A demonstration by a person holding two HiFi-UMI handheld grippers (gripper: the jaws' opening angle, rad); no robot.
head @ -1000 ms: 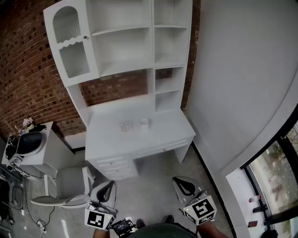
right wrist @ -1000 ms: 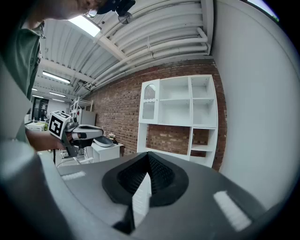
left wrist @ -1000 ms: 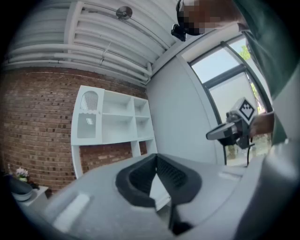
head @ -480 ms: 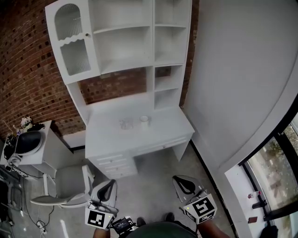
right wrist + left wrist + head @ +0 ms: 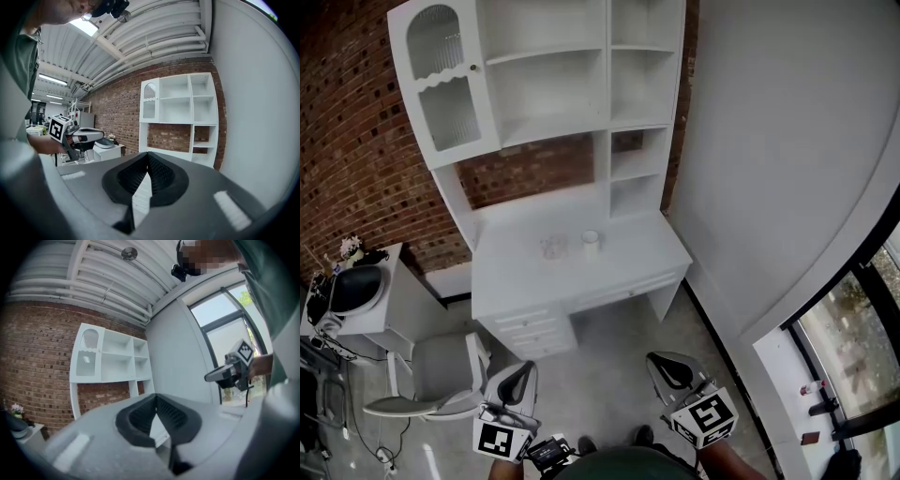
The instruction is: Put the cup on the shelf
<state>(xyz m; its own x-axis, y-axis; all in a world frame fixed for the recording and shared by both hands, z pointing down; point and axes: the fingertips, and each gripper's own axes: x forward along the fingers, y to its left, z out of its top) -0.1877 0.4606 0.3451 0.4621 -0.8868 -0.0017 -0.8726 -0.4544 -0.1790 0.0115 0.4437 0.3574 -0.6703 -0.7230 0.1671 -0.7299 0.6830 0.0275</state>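
A small white cup (image 5: 590,240) stands on the white desk (image 5: 628,262), far ahead of both grippers, with a clear glass (image 5: 553,248) just left of it. Above the desk rises the white shelf unit (image 5: 551,131) with open, bare compartments; it also shows as the shelf unit (image 5: 117,364) and the shelf unit (image 5: 180,117). My left gripper (image 5: 517,381) and right gripper (image 5: 667,368) hover low over the floor, both shut and holding nothing. The left gripper (image 5: 155,398) and the right gripper (image 5: 148,155) have their jaws pressed together.
A grey chair (image 5: 431,375) stands left of the desk's drawers (image 5: 534,333). A side table (image 5: 384,314) with a dark-and-white object sits at far left. A brick wall (image 5: 356,159) is behind, a plain white wall (image 5: 769,141) at right and a window (image 5: 862,328) at lower right.
The right gripper has edged slightly forward. The left gripper has kept still. Both jaws stay shut and the cup has not moved.
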